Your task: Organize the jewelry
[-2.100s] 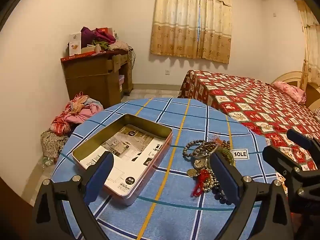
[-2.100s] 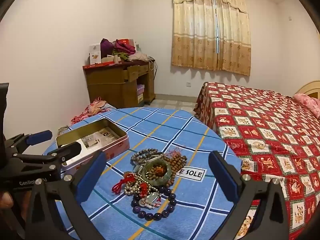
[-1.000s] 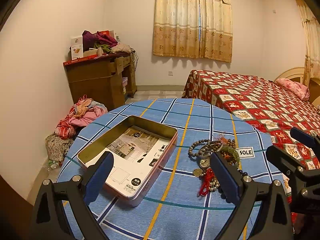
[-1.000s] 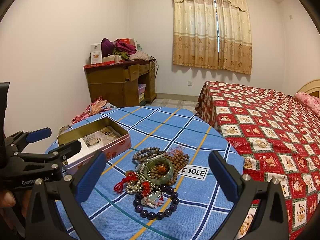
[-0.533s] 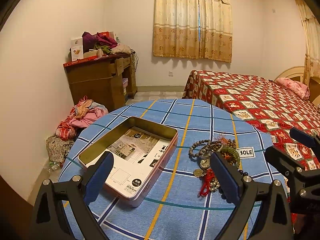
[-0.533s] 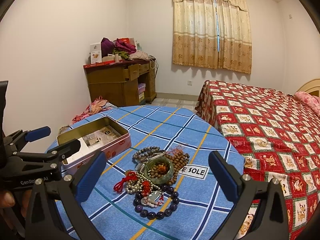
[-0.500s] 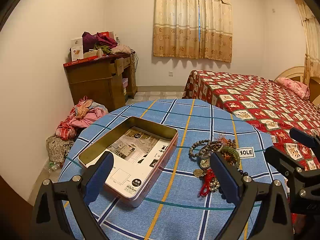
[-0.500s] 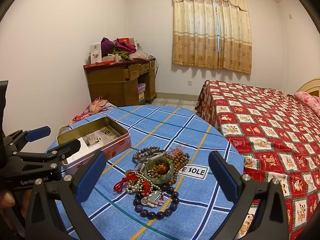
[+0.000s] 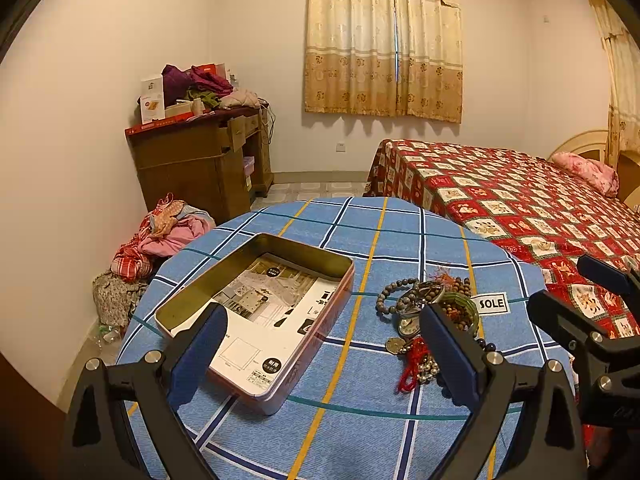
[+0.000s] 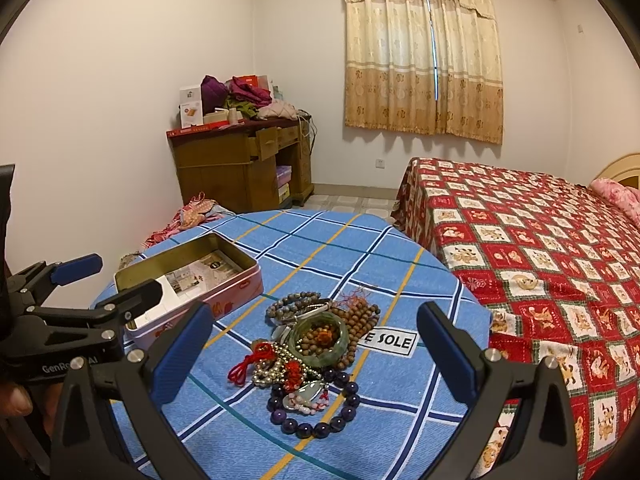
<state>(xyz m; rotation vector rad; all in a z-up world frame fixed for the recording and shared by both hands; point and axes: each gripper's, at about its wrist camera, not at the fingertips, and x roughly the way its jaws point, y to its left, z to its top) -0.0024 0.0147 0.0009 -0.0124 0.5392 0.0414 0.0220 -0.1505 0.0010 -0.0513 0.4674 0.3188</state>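
- In the left wrist view, the left tool's (image 9: 324, 344) right finger (image 9: 448, 344) covers part of the jewelry pile (image 9: 424, 320); the beads behind it cannot be told apart.
- Its left finger (image 9: 200, 344) hides the near corner of the open tin (image 9: 312, 344).
- The paper lining (image 9: 264, 320) the tin carries print too small to read.
- The right tool (image 9: 592, 300) is cut off by the right edge of that view.
- In the right wrist view, the left tool's fingertip hides the tin's near end.
- The white label (image 10: 390, 342) on the table (image 10: 360, 256) shows "SOLE"; beads cover its start.
- A hand (image 10: 14, 400) is cropped at the left edge.
- The near rim of the table is out of frame.
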